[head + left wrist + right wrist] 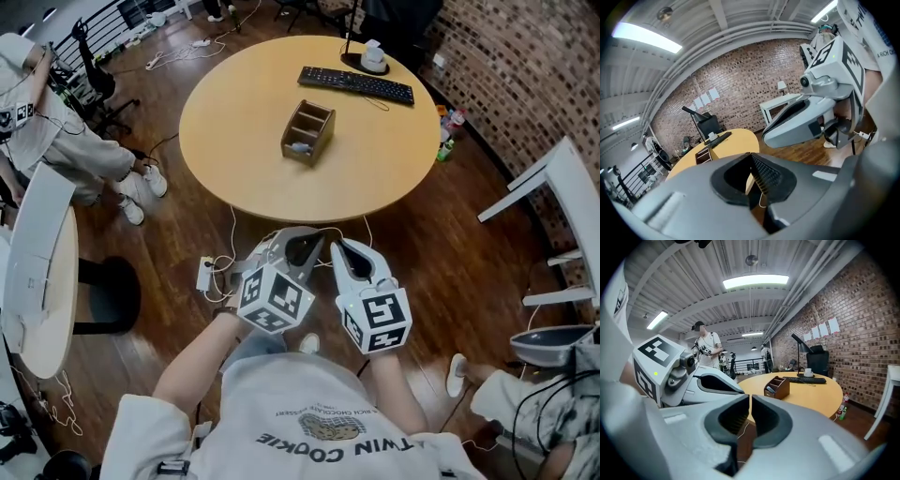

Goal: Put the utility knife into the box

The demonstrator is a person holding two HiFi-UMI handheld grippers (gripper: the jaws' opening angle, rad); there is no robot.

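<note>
The brown wooden box stands near the middle of the round wooden table. A grey utility knife lies in its near compartment. Both grippers hang over the floor in front of the table, close to the person's chest and far from the box. My left gripper is shut with nothing between its jaws. Beside it my right gripper is also shut and empty. The right gripper view shows the box ahead on the table, with the left gripper at the left. In the left gripper view the closed pads meet.
A black keyboard and a white cup lie at the table's far side. Bottles stand on the floor at the right. A power strip with cables lies near my feet. A white table and a seated person are at the left.
</note>
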